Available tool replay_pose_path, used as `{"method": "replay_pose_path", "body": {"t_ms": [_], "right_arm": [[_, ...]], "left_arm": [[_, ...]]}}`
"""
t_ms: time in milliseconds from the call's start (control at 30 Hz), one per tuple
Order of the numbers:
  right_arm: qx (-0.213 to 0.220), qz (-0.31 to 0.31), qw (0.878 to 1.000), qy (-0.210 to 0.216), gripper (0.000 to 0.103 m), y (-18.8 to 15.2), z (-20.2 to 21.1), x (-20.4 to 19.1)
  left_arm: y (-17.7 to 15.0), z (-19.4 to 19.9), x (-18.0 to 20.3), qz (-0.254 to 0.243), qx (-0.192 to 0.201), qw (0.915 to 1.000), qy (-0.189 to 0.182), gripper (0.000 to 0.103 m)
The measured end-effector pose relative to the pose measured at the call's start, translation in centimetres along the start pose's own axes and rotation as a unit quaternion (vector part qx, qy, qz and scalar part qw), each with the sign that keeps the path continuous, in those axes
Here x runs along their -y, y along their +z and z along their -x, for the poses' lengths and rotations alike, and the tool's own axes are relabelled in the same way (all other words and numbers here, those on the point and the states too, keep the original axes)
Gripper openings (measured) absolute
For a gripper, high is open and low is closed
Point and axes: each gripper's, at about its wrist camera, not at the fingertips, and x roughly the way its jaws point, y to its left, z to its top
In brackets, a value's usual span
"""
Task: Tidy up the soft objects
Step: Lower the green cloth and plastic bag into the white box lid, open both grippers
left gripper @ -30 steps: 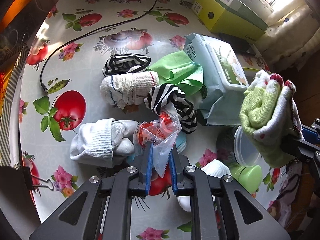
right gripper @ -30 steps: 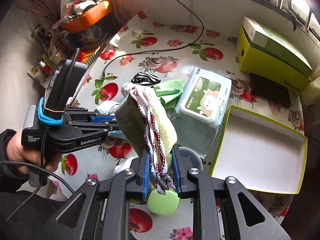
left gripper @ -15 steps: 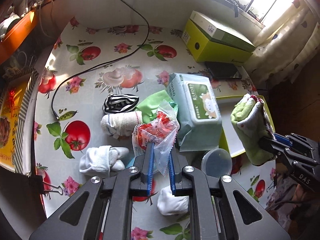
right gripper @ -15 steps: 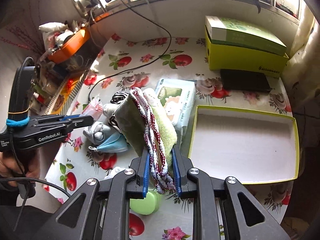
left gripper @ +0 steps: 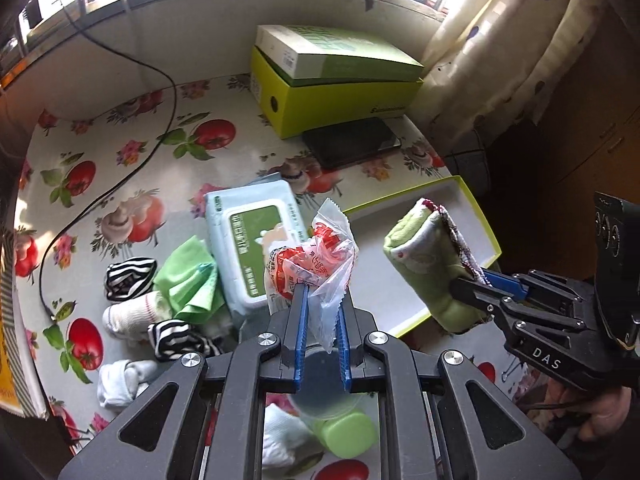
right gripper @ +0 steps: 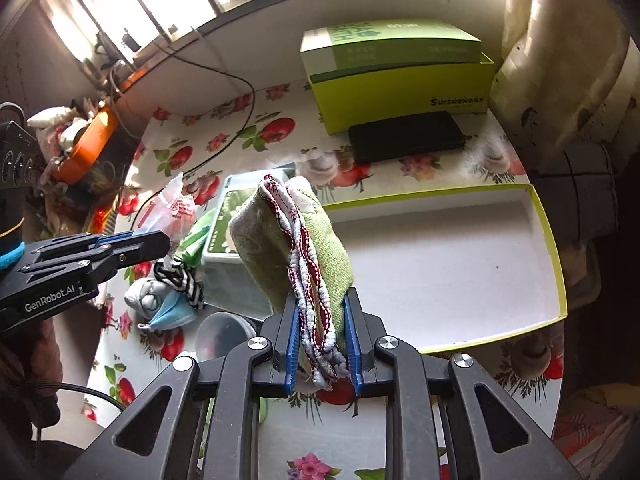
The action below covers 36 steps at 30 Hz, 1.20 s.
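Fruit-print oilcloth table (left gripper: 132, 168), now dropping further below. Both loads swinging over toward shallow white lime-rimmed box lid (right gripper: 440, 256): left gripper (left gripper: 320, 300) clamping crinkly red-printed plastic bag (left gripper: 316, 256), right gripper (right gripper: 322, 312) pinching folded green towel (right gripper: 296, 240). Drop-off looking next.

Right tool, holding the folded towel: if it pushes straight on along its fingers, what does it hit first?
Probably the open box lid: the right tool points down toward its white floor, folded towel leading. Depth unclear.

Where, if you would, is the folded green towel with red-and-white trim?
The folded green towel is clamped in the right gripper, above the near-left corner of the open yellow-green box.
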Motion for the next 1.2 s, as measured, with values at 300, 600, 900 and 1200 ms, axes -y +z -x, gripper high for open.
{"method": "replay_pose_path", "body": {"t_ms": [300, 600, 900, 1200], "right_arm": [[-0.012, -0.061, 0.998, -0.009, 0.019, -0.4, -1.9, 3.9], [-0.030, -0.107, 0.994, -0.016, 0.019, 0.3, -4.9, 6.4], [-0.065, -0.128, 0.990, -0.007, 0.022, 0.4, -7.4, 7.8], [-0.094, -0.096, 0.991, 0.019, 0.026, 0.0, -8.7, 5.8]], "left_arm": [[1.7, -4.9, 3.0, -0.020, -0.044, 0.9984, -0.029, 0.014], [3.4, -10.3, 4.1, -0.026, -0.082, 0.9962, -0.017, 0.014], [4.0, -13.0, 3.4, -0.008, -0.099, 0.9947, -0.025, 0.037], [3.7, -10.8, 2.7, -0.002, -0.082, 0.9964, -0.021, 0.038]]}}
